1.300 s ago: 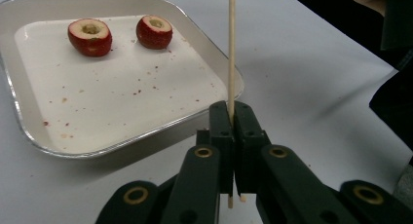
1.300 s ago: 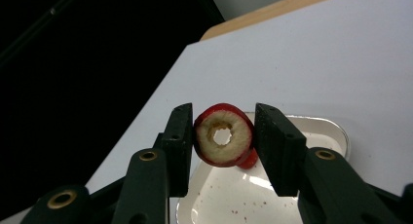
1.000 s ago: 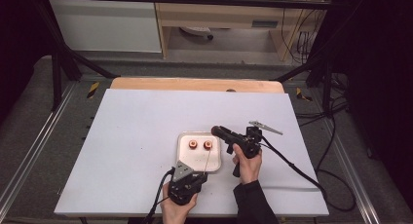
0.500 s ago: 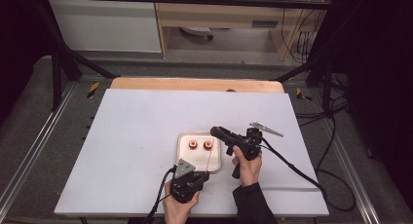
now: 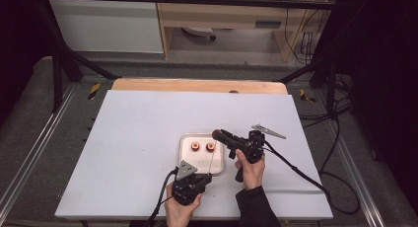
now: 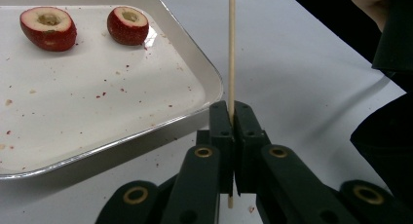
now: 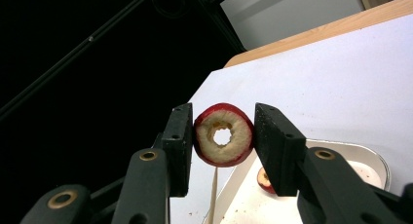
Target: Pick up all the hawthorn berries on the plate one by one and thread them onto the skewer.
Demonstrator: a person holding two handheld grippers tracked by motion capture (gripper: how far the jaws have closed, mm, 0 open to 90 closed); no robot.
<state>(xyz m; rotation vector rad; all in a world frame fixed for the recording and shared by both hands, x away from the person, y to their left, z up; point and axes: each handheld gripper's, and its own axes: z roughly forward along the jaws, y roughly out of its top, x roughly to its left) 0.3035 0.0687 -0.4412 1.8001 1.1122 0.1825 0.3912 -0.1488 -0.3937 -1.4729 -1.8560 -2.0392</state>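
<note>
Right gripper view: right claw [image 7: 222, 136] clamps a cored fruit piece [image 7: 223, 135].

My bench sits in a lab: white-topped work table [image 5: 148, 138] inside a black metal frame [image 5: 64, 64], loose black cables [image 5: 340, 138] alongside.

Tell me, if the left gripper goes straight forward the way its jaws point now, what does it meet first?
Most likely the raised rim of the white tray, just ahead of the left gripper, which is shut on the wooden skewer. The two fruit pieces lie farther inside the tray. Depth is hard to judge.
</note>
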